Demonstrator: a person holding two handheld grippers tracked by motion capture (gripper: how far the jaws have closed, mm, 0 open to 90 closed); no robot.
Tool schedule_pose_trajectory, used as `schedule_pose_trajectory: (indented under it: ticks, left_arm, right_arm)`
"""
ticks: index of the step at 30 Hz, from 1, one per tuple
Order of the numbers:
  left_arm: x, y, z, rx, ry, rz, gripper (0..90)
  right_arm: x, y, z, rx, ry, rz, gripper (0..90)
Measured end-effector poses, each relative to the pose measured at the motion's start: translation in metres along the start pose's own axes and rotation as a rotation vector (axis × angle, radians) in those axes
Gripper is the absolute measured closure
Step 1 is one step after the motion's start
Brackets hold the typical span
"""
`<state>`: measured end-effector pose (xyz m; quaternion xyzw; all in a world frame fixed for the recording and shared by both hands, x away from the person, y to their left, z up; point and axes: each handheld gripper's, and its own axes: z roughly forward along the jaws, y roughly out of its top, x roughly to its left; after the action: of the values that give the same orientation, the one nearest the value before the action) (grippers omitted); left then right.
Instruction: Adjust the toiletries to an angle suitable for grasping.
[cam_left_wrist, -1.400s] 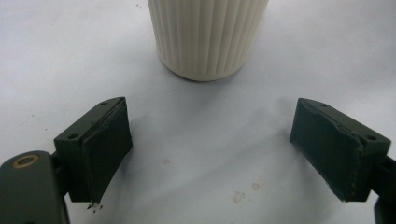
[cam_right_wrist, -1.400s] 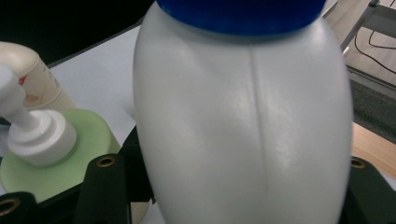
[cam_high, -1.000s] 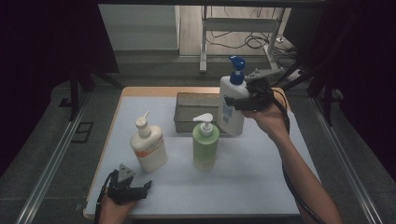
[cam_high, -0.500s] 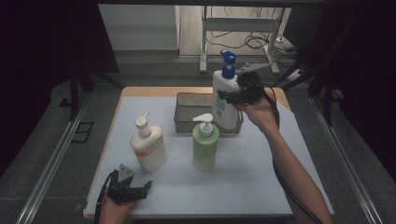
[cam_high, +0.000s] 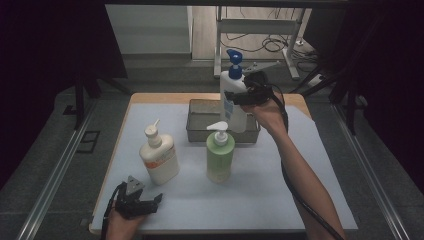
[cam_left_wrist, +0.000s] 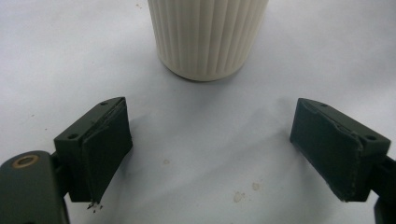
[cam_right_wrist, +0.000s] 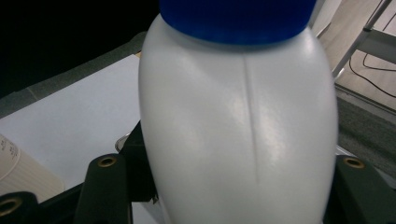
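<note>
The white bottle (cam_right_wrist: 238, 140) in my right claw (cam_high: 239, 96) is smooth, glossy plastic with a moulded seam down its side; its blue cap (cam_right_wrist: 238, 16) looks plastic too. My left claw (cam_left_wrist: 212, 154) has matt dark pads (cam_left_wrist: 106, 154), frayed at one edge. The cream bottle (cam_left_wrist: 208, 35) is ribbed matt plastic. The desk (cam_left_wrist: 196, 154) wears a pale matt sheet, lightly speckled. The tray (cam_high: 200, 117) looks like dull grey metal.

Dim, dark surroundings; table (cam_high: 310, 200) lit from above, soft shadows; close white bottle (cam_right_wrist: 238, 130) blurred, mild sheen.
</note>
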<state>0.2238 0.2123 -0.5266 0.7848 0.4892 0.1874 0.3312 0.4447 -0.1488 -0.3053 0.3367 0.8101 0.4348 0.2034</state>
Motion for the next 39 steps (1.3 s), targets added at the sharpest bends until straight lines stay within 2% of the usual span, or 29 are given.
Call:
schedule_pose_trajectory:
  ticks: [21, 30, 39]
  left_arm:
    - [0.0, 0.0, 0.0, 0.002, -0.002, -0.002, 12.1]
    - [0.0, 0.0, 0.0, 0.005, -0.002, -0.002, 12.0]
    - [0.0, 0.0, 0.0, 0.005, -0.001, -0.002, 12.1]
  right_arm:
    - [0.005, 0.015, 0.042, -0.027, 0.003, -0.018, 40.4]
    - [0.007, 0.009, 0.064, -0.012, 0.004, -0.024, 40.4]
    - [0.009, 0.0, 0.074, -0.001, 0.016, -0.03, 40.3]
